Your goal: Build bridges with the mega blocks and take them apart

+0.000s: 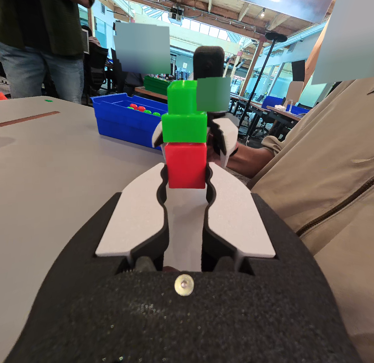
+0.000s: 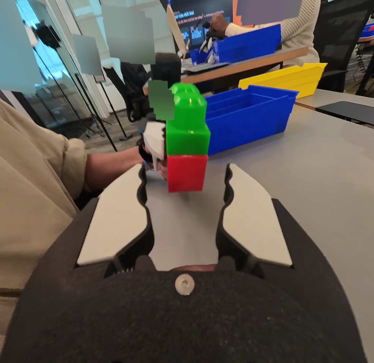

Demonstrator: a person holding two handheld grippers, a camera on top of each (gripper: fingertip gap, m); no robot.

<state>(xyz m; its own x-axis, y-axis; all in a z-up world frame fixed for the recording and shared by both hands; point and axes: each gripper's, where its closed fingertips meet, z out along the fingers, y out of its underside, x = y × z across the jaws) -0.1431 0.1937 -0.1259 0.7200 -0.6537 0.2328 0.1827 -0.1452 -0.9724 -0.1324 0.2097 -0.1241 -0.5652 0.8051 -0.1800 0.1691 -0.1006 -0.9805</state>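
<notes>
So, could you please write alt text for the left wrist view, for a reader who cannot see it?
The left gripper clamps a red block that carries two green blocks stacked on it, held above a grey table. The right gripper is just behind the stack, and a blue bin of blocks stands farther back.

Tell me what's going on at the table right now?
A person holds a hand-held gripper in each hand. The left hand-held gripper is shut on the red block at the base of a small stack, with a green block on top of it. The right hand-held gripper is open, its fingers either side of the stack without touching. A blue bin sits behind.
</notes>
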